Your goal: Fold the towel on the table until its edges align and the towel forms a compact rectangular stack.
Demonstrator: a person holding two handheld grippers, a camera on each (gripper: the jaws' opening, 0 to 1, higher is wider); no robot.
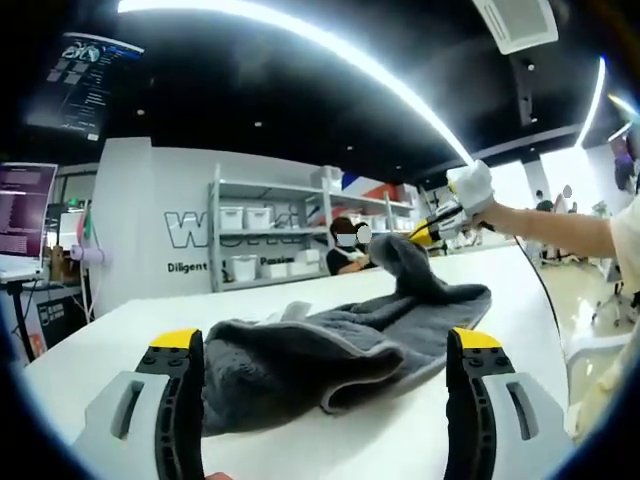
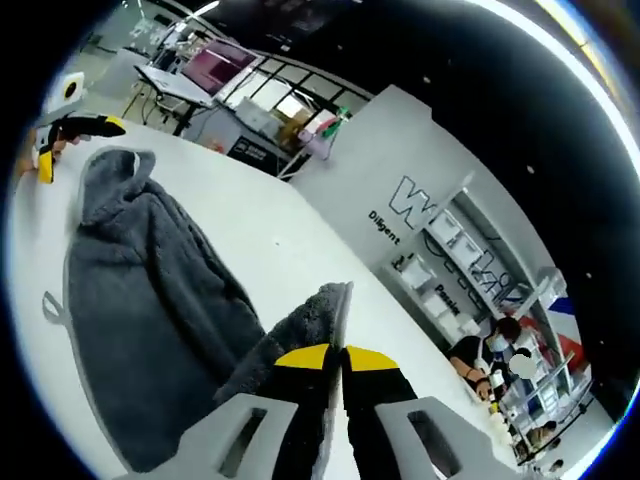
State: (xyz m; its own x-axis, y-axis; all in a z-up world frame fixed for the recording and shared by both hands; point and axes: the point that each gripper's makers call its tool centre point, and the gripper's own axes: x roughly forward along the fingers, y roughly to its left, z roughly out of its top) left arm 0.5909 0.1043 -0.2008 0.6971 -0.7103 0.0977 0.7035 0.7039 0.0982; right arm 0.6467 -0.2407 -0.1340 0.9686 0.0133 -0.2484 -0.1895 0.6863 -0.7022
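Right tool (image 2: 342,352) clamped on grey towel (image 2: 150,300) corner – left tool (image 1: 325,345) jaws apart

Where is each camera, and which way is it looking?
Left gripper view: rides on the left gripper, facing across the white table at the grey towel; its jaws stand open, and a gloved hand holds the right gripper.
Right gripper view: rides on the right gripper, jaws shut on the towel.
Shared: towel, table, shelves.
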